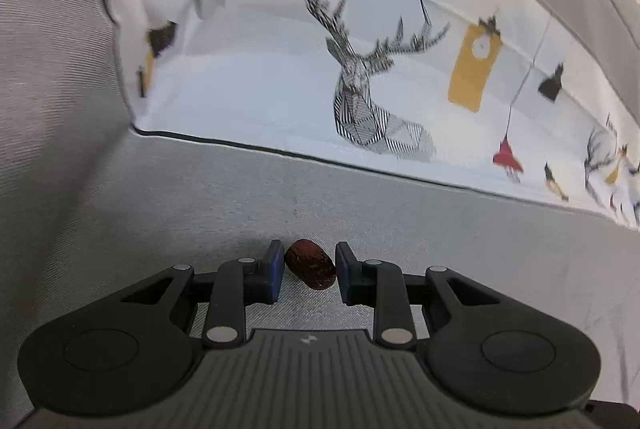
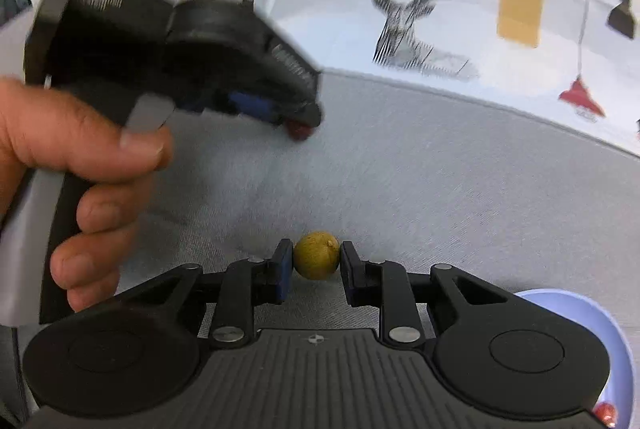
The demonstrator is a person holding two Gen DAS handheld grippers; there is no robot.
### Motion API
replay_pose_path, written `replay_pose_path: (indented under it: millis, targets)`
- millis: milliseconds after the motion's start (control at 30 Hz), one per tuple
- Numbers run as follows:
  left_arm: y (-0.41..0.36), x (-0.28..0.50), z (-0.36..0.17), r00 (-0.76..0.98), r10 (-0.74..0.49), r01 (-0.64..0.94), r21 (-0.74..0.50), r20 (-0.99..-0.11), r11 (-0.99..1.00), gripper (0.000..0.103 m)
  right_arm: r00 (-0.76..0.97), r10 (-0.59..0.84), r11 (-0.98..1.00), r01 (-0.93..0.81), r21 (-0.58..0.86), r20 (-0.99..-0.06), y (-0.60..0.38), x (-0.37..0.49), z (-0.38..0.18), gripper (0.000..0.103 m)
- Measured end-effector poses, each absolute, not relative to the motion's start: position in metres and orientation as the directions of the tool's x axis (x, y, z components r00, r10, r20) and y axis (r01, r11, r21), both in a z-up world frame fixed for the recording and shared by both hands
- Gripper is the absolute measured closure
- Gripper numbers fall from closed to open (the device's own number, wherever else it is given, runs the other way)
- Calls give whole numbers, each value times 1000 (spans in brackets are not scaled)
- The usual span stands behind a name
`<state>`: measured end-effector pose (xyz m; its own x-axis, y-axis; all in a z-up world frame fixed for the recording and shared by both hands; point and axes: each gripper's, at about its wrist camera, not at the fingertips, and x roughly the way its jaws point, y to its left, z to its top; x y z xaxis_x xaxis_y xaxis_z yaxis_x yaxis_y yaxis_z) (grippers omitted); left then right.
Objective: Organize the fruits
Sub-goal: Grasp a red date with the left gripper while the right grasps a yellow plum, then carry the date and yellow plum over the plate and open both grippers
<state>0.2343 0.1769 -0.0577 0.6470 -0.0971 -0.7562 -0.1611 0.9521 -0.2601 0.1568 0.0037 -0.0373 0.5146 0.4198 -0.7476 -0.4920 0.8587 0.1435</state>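
Left gripper (image 1: 306, 267) jaws close around the brown date (image 1: 310, 264); right gripper (image 2: 316, 257) pinches the green-yellow round fruit (image 2: 316, 255) over the grey sofa seat (image 2: 440, 189).

Grey sofa seat (image 1: 440, 229) beneath deer-print cushion (image 1: 280, 69).

Dark reddish-brown fruit (image 1: 310, 264); olive-yellow fruit (image 2: 316, 255); grey sofa seat (image 1: 440, 229); deer-print white cushion (image 1: 280, 69).

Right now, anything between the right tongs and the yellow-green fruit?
Nothing visible. The yellow-green fruit sits directly between the right tongs fingertips, both pads at its sides, on the grey sofa seat. The lavender bowl lies off to the lower right.
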Motion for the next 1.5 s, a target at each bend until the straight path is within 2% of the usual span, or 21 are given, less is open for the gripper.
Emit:
replay_pose_path:
  millis: [200, 367, 533, 667, 733, 833, 967, 1500]
  targets:
    - [170, 199, -26, 686, -53, -187, -246, -726, 951, 73, 631, 420, 896, -402, 188, -652, -46, 136, 16, 77]
    - [145, 155, 3, 724, -50, -146, -224, -688, 963, 73, 716, 398, 915, -354, 193, -573, -93, 98, 54, 77]
    - [111, 107, 23, 755, -80, -63, -194, -650, 979, 73, 775, 347, 937, -265, 226, -529, -146, 62, 68, 77]
    - [79, 73, 25, 758, -112, -7, -179, -643, 984, 73, 783, 317, 938, -177, 297, -535, -182, 31, 62, 77]
    - [65, 59, 24, 755, -145, 25, -193, -640, 981, 73, 809, 308, 943, -189, 274, -501, -189, 23, 66, 77]
    - [41, 44, 18, 741, -190, 96, -178, -644, 979, 73, 813, 258, 964, -183, 192, -521, -194, 30, 59, 77]
    - [19, 48, 8, 729, -207, 162, -130, -652, 978, 73, 801, 213, 975, -139, 171, -560, -205, 48, 45, 77]
    - [3, 68, -5, 712, -242, 182, -160, -659, 970, 73, 789, 214, 974, -129, 185, -576, -208, 61, 38, 77]
